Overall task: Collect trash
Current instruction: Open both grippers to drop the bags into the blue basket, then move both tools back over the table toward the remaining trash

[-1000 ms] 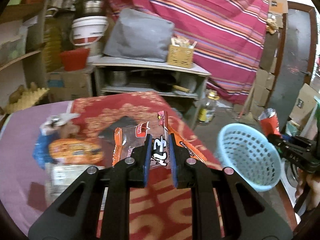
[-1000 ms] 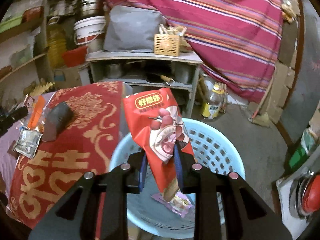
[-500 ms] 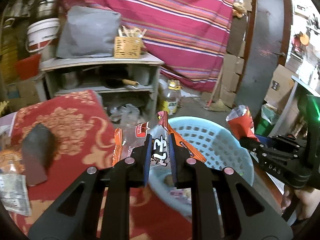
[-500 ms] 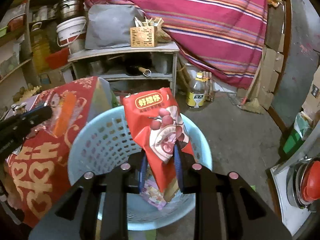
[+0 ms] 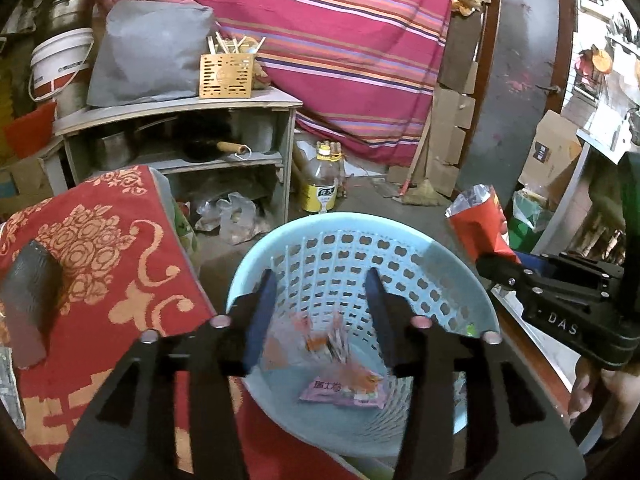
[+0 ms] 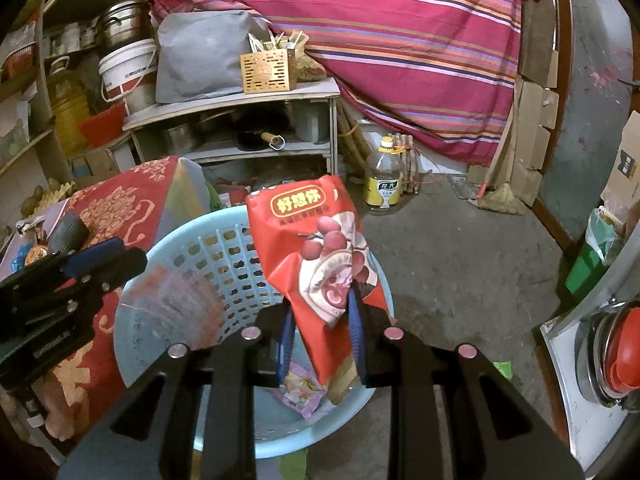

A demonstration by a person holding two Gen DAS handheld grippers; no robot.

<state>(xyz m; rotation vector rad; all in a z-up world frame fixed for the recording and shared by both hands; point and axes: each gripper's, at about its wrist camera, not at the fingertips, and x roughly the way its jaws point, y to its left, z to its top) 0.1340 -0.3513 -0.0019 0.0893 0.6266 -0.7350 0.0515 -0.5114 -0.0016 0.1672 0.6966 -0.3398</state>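
My left gripper hangs over the light blue basket, its jaws opening with nothing between the pads. The orange and clear wrapper is a blur dropping inside the basket, above a pink wrapper on its bottom. My right gripper is shut on a red snack bag, which it holds upright over the basket. In the left wrist view that bag and the right gripper sit at the basket's right rim. The left gripper shows at the left of the right wrist view.
A table with a red patterned cloth stands left of the basket, with a dark grey object on it. Behind are a grey shelf unit, an oil bottle on the floor and cardboard boxes. A metal pot sits at the right.
My left gripper swung from the table to over the basket, opened and let go of the orange wrapper. My right gripper came over the basket, still gripping the red bag.
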